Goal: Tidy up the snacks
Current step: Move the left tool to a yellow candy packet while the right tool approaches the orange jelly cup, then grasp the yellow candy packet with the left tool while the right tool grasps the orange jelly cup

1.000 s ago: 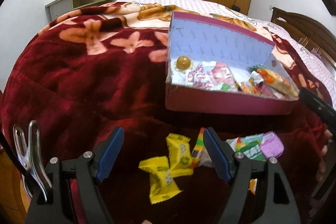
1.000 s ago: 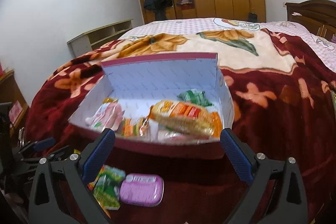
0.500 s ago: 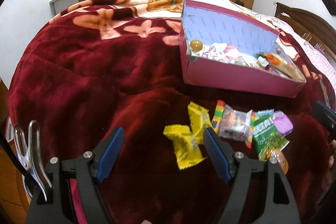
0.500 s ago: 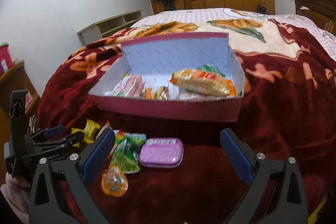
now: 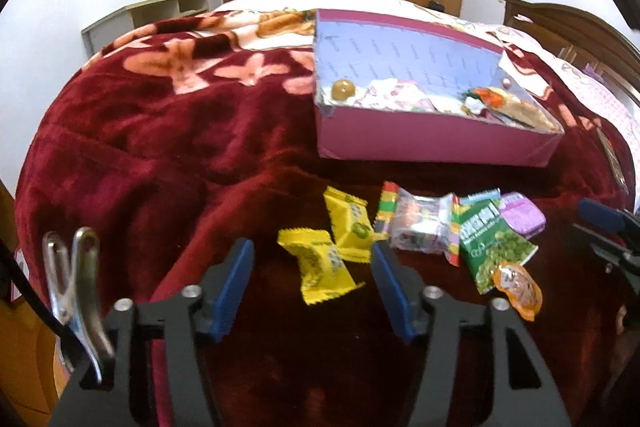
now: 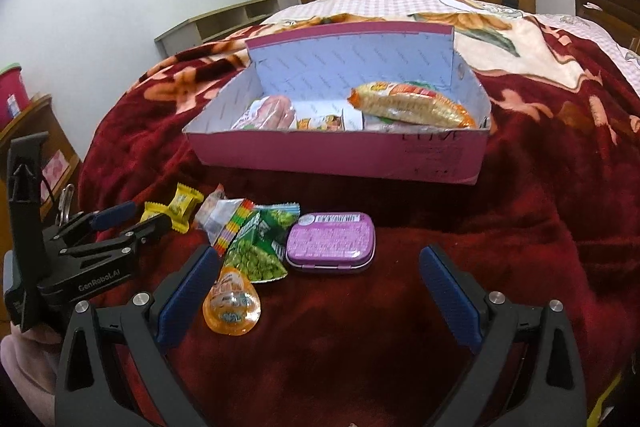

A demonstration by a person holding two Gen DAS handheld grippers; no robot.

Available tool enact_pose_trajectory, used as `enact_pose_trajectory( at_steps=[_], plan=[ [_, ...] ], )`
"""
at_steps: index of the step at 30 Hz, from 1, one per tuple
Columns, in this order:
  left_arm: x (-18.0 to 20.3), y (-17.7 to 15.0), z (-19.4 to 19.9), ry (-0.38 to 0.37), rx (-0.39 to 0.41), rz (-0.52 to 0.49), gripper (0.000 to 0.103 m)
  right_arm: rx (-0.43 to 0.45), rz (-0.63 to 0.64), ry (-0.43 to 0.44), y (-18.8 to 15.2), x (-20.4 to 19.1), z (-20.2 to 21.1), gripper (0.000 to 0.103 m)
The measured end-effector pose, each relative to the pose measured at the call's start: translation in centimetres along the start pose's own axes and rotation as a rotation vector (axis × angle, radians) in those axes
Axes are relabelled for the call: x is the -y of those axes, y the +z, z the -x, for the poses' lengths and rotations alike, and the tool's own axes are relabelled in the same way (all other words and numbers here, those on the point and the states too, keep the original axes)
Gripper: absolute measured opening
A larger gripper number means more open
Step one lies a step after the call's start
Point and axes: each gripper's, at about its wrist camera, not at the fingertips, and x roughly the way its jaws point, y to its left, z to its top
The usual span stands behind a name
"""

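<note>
The left claw (image 5: pixel 312 283), jaws closing with nothing pressed yet, straddles the nearer yellow candy (image 5: pixel 320 267) by the bed's near edge, lying lengthwise between them; the right claw (image 6: pixel 320 291) gapes empty.

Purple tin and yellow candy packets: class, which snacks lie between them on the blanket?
In the right wrist view, between the purple tin and yellow candy packets lie a clear rainbow-edged packet and a green pea packet.

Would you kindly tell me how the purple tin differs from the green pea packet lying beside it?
The purple tin is a rigid, rounded box with a flat labelled lid; the green pea packet is a soft, crinkled pouch. The tin lies square to the box, the packet skewed. Both rest on the red blanket, outside the pink box.
</note>
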Motion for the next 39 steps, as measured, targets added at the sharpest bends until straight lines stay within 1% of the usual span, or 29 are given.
enact_pose_trajectory(
  at_steps=[2,4,8,9,10,13,14,16,18,23,32,34,36,39],
  plan=[
    [0.1,-0.3,-0.3,-0.005,-0.01,-0.01,0.052,-0.003,0.0,0.008,-0.1,-0.2,0.0,0.102],
    [0.2,-0.4,-0.3,0.003,-0.004,-0.021,0.049,-0.004,0.002,0.02,-0.2,-0.3,0.1,0.102],
    [-0.3,-0.4,-0.7,-0.004,-0.014,0.007,0.048,-0.016,0.006,0.037,-0.4,-0.7,-0.2,0.102],
    [-0.6,-0.4,-1.0,-0.002,-0.017,0.019,0.048,-0.021,0.003,0.044,-0.5,-0.8,-0.2,0.099],
    [-0.9,-0.4,-1.3,-0.001,-0.019,0.033,0.048,-0.029,0.0,0.055,-0.5,-0.8,-0.3,0.094],
    [-1.4,-0.4,-1.7,0.0,-0.02,0.052,0.049,-0.048,-0.003,0.076,-0.8,-1.1,-0.6,0.086],
    [-1.5,-0.3,-1.8,0.001,-0.018,0.054,0.049,-0.053,0.003,0.079,-0.9,-1.2,-0.7,0.084],
    [-1.4,-0.2,-2.1,0.012,-0.017,0.051,0.049,-0.063,0.022,0.087,-1.2,-1.7,-0.9,0.076],
    [-1.5,-0.1,-2.3,0.015,-0.015,0.055,0.049,-0.074,0.042,0.095,-1.4,-2.2,-1.1,0.072],
    [-2.1,0.2,-2.8,0.008,-0.017,0.079,0.049,-0.097,0.084,0.107,-2.0,-3.3,-1.8,0.069],
    [-1.9,0.2,-3.5,0.014,-0.026,0.066,0.049,-0.124,0.078,0.104,-2.2,-3.6,-3.2,0.066],
    [-2.1,0.2,-3.6,0.001,-0.026,0.077,0.049,-0.132,0.077,0.086,-2.5,-3.7,-3.5,0.06],
    [-2.2,0.1,-3.5,-0.005,-0.023,0.082,0.049,-0.131,0.071,0.083,-2.5,-3.5,-3.5,0.058],
    [-2.3,0.1,-3.2,-0.005,-0.01,0.085,0.045,-0.128,0.069,0.082,-2.5,-3.3,-3.3,0.051]
  ],
)
